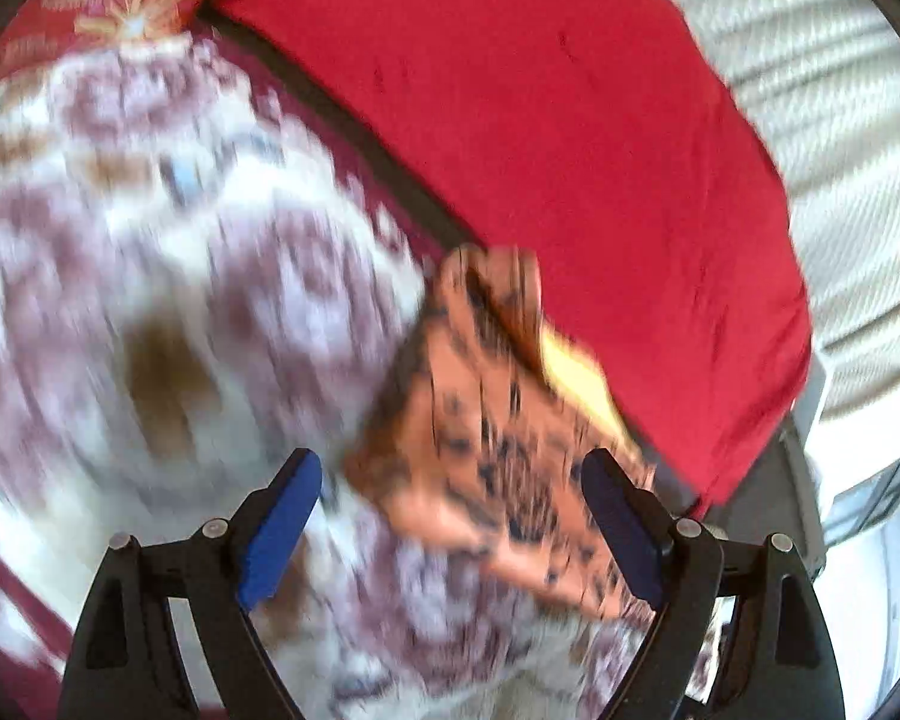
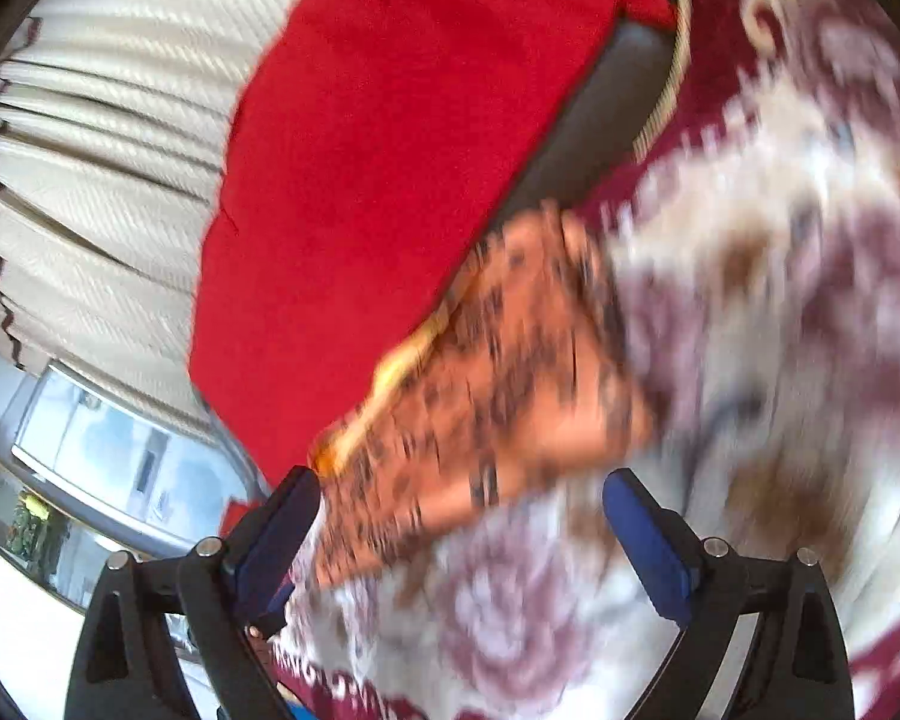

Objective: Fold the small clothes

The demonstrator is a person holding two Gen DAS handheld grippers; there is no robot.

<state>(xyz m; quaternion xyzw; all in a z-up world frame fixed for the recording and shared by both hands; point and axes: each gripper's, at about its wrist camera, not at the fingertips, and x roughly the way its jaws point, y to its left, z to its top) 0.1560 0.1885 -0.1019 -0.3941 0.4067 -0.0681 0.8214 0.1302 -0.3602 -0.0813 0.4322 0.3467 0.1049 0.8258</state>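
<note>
A small orange garment with black specks (image 1: 486,438) lies folded on a patterned maroon-and-white rug (image 1: 180,252); a yellow edge shows along its far side. It also shows in the right wrist view (image 2: 486,396). My left gripper (image 1: 450,534) is open just above it, blue pads (image 1: 279,534) wide apart, the right pad over the garment's near corner. My right gripper (image 2: 462,540) is open too, its pads (image 2: 645,546) either side of the garment's near edge. Both views are motion-blurred.
A red cloth-covered cushion (image 1: 540,138) borders the rug beyond the garment and also shows in the right wrist view (image 2: 378,168). Cream pleated curtains (image 2: 90,150) hang behind it. A window (image 2: 108,456) is at lower left in the right wrist view.
</note>
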